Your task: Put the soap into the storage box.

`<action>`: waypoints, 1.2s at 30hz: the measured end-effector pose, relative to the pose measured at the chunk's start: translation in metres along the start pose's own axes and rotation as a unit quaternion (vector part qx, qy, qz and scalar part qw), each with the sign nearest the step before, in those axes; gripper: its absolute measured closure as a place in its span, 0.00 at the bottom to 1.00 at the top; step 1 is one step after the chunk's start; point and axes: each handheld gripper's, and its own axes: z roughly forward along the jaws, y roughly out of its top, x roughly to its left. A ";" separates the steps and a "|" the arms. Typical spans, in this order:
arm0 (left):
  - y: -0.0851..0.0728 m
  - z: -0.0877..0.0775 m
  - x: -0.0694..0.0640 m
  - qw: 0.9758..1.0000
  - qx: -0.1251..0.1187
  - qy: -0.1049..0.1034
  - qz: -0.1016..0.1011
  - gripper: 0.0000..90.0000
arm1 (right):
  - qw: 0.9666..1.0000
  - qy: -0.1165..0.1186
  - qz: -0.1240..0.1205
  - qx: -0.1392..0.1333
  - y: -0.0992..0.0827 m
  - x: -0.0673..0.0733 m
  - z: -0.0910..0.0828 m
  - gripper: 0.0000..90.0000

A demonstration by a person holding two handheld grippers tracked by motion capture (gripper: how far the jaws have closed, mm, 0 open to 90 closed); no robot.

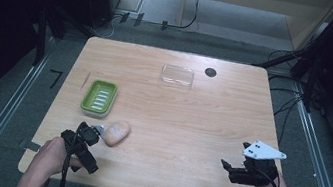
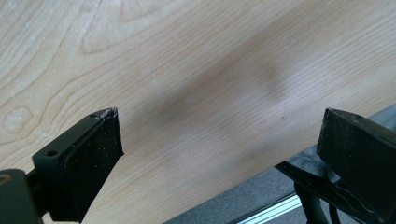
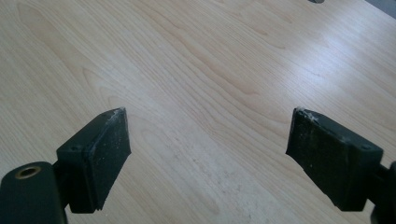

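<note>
My left gripper (image 1: 83,143) rests low over the table's front left, held by a hand, just left of a peach soap bar (image 1: 116,132). Its jaws stand open (image 2: 219,116) over bare wood, with the table edge showing past them. My right gripper (image 1: 227,170) is at the front right, carries a grey plate (image 1: 263,151) on top and points left. It is open too (image 3: 208,114), with nothing but wood grain between its pads. A green soap dish (image 1: 99,97) lies behind the soap.
A clear plastic lid (image 1: 177,75) and a small black disc (image 1: 210,72) lie near the far edge of the wooden table (image 1: 189,127). Cables and metal rails run along the floor on both sides.
</note>
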 end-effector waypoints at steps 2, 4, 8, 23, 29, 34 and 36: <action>0.002 -0.001 -0.002 1.000 -0.004 -0.002 -0.001 0.01 | 1.000 0.000 0.001 0.001 0.000 0.000 0.000 0.15; 0.005 -0.004 -0.003 1.000 -0.003 -0.001 0.006 0.01 | 1.000 0.000 0.000 0.000 0.000 0.000 0.000 0.15; 0.009 -0.007 -0.006 1.000 -0.006 0.000 0.011 0.00 | 1.000 0.000 0.001 0.002 0.000 0.000 0.000 0.15; 0.030 -0.015 -0.014 1.000 -0.010 0.003 0.030 0.00 | 1.000 0.001 -0.003 0.001 0.000 0.000 0.001 0.15; 0.035 -0.016 -0.014 0.999 -0.012 0.003 0.030 0.00 | 1.000 0.001 -0.002 0.001 0.000 0.000 0.001 0.15; 0.039 -0.016 -0.013 1.000 -0.007 0.001 0.029 0.00 | 1.000 0.000 -0.001 0.002 0.000 0.000 0.001 0.15; 0.041 -0.015 -0.013 1.000 -0.007 0.001 0.031 0.00 | 1.000 0.001 -0.001 0.002 0.000 0.000 0.001 0.15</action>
